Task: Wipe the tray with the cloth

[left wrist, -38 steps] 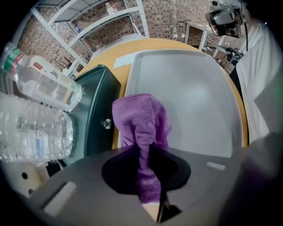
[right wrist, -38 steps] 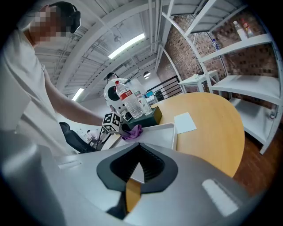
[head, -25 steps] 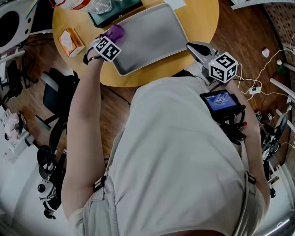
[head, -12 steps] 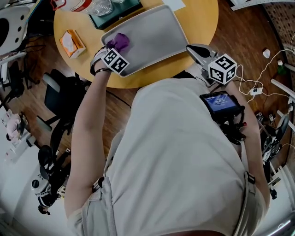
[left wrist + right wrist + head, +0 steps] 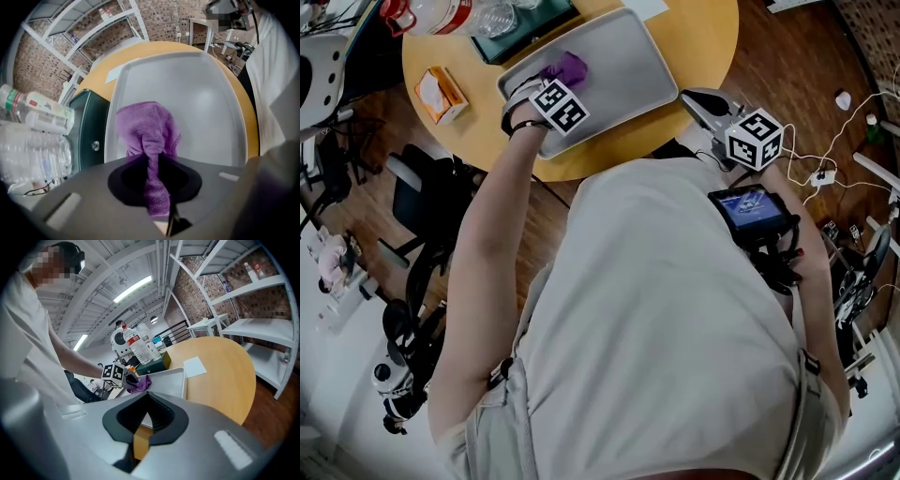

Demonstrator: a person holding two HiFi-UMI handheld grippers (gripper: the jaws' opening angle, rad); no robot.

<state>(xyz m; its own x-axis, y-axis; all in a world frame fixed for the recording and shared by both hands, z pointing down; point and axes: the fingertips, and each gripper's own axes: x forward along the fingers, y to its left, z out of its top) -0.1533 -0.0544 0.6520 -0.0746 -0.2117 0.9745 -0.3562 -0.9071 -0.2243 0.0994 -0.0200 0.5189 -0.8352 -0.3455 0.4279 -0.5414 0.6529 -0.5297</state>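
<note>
The grey metal tray (image 5: 623,66) lies on the round yellow table (image 5: 703,37); the left gripper view shows its bare floor (image 5: 197,103). A purple cloth (image 5: 566,68) rests on the tray's left part. My left gripper (image 5: 551,89) is shut on it, a twisted fold of cloth (image 5: 149,136) pinched between the jaws (image 5: 152,161). My right gripper (image 5: 694,97) hovers off the table's near right edge, jaws together and empty. In the right gripper view it (image 5: 140,430) points at the tray (image 5: 166,380) and the cloth (image 5: 140,383).
A dark green box (image 5: 520,37) (image 5: 86,136) and clear plastic bottles (image 5: 455,14) (image 5: 33,112) stand just beyond the tray's left side. An orange packet (image 5: 438,89) lies at the table's left edge. White paper (image 5: 194,366) lies past the tray. Cables (image 5: 825,173) run over the floor at right.
My left gripper has dragged the cloth from the tray's left corner to the right, further onto the tray. The right gripper has stayed where it was.
</note>
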